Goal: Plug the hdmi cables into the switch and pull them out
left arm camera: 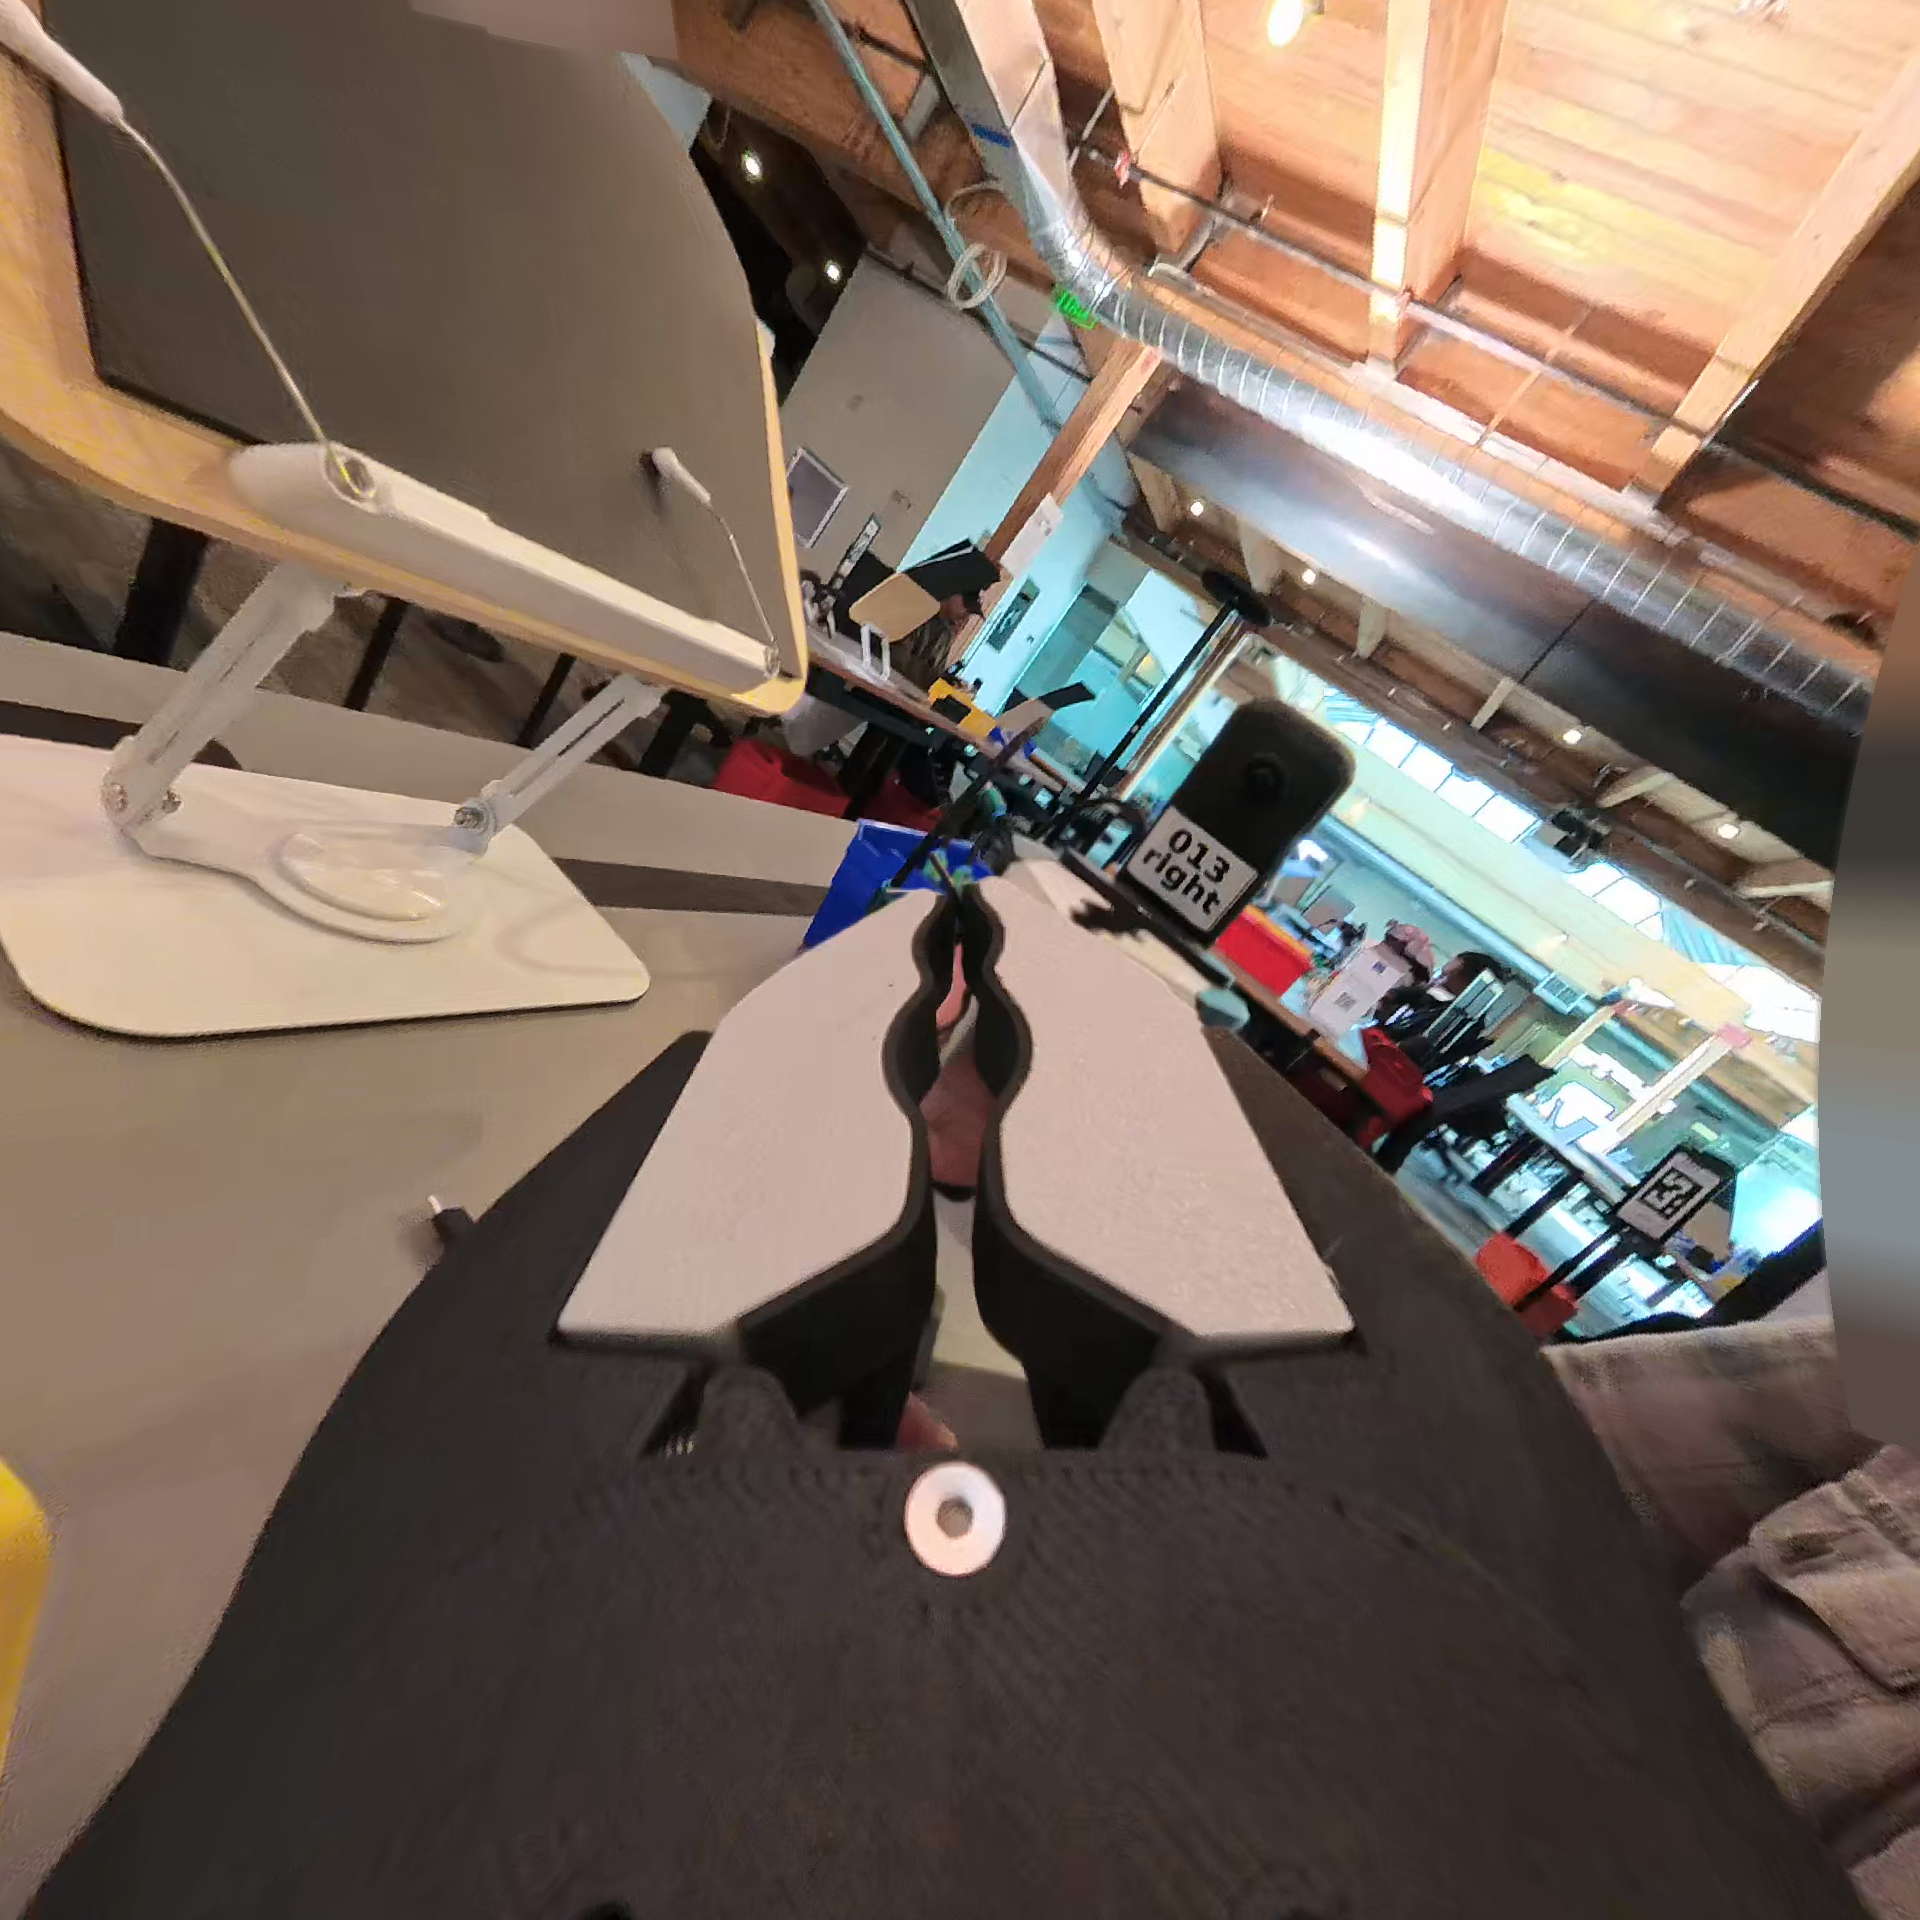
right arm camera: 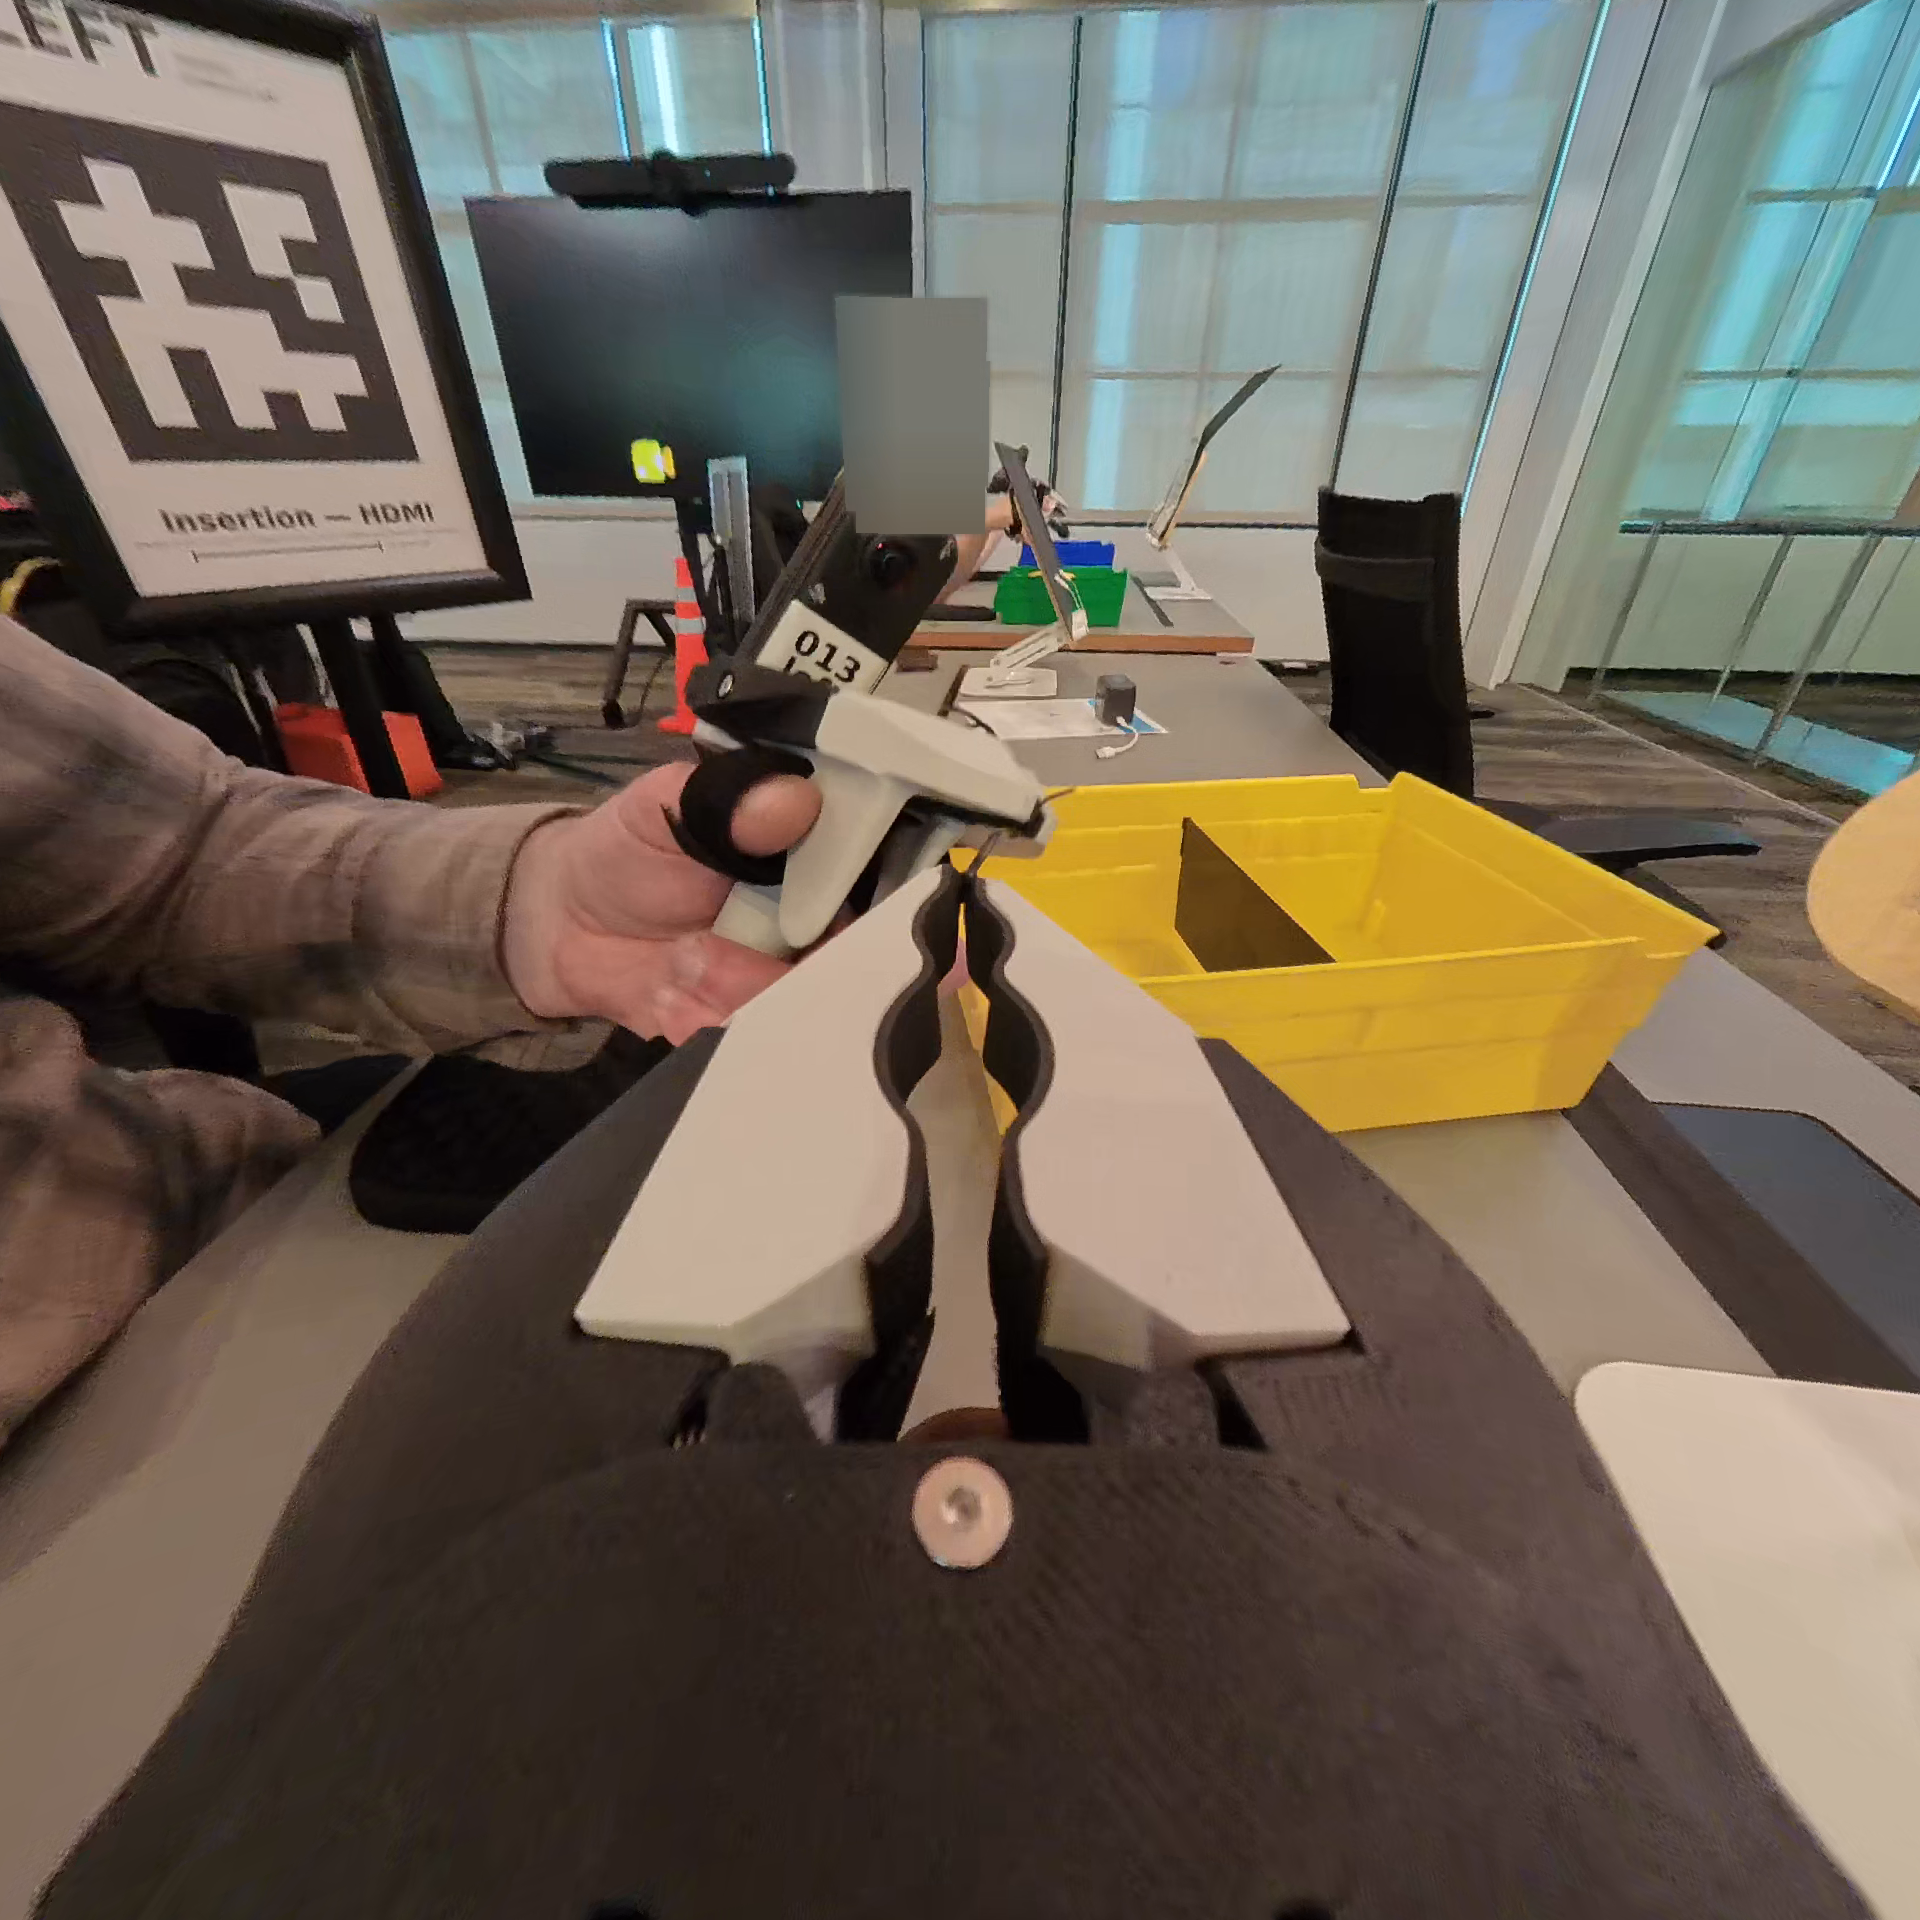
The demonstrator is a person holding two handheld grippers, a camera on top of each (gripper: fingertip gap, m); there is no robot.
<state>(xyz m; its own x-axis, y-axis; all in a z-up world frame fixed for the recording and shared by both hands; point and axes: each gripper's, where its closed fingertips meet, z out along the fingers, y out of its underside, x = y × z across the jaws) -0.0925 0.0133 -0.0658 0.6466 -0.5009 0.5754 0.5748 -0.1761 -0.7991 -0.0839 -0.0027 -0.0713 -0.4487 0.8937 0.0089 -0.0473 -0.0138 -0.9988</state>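
Note:
No HDMI cable and no switch show in either view. My left gripper (left arm camera: 961,909) is shut, its grey fingers pressed together with nothing between them, raised above the grey table (left arm camera: 260,1195). My right gripper (right arm camera: 961,894) is also shut and empty. The two grippers point at each other with their tips close together. In the right wrist view a hand (right arm camera: 623,914) holds the left gripper (right arm camera: 1027,826) by its white handle. In the left wrist view the right gripper's black camera (left arm camera: 1268,774) shows just beyond my fingertips.
A yellow bin (right arm camera: 1455,966) with a black divider (right arm camera: 1236,914) stands on the table behind the grippers. A white stand (left arm camera: 312,935) carrying a tilted board (left arm camera: 416,260) is at the left. A framed marker sign (right arm camera: 208,312) stands at the far left. A black chair (right arm camera: 1392,623) is beyond the table. My left and right fingertips are right by each other.

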